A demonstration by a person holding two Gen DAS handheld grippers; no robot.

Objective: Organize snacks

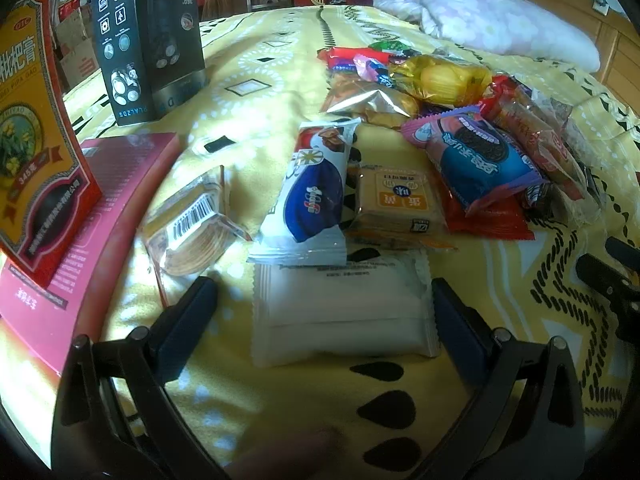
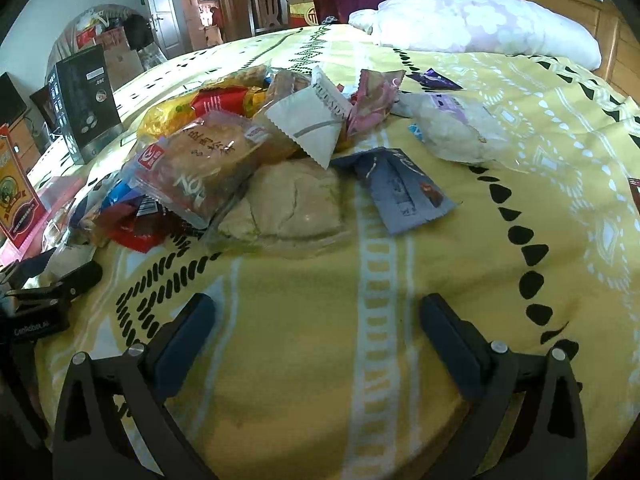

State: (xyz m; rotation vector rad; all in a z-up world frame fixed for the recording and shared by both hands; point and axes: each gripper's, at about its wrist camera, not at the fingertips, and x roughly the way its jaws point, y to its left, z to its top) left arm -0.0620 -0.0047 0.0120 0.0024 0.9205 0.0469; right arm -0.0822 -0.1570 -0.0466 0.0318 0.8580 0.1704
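My left claw (image 1: 324, 304) spreads released around one white packet (image 1: 340, 312), three boxes (image 1: 148, 40) at ten o'clock, my right claw (image 2: 316, 320) released, empty.

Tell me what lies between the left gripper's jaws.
A plain white snack packet lies flat on the yellow bedspread between the open jaws of the left gripper, seen in the left wrist view.
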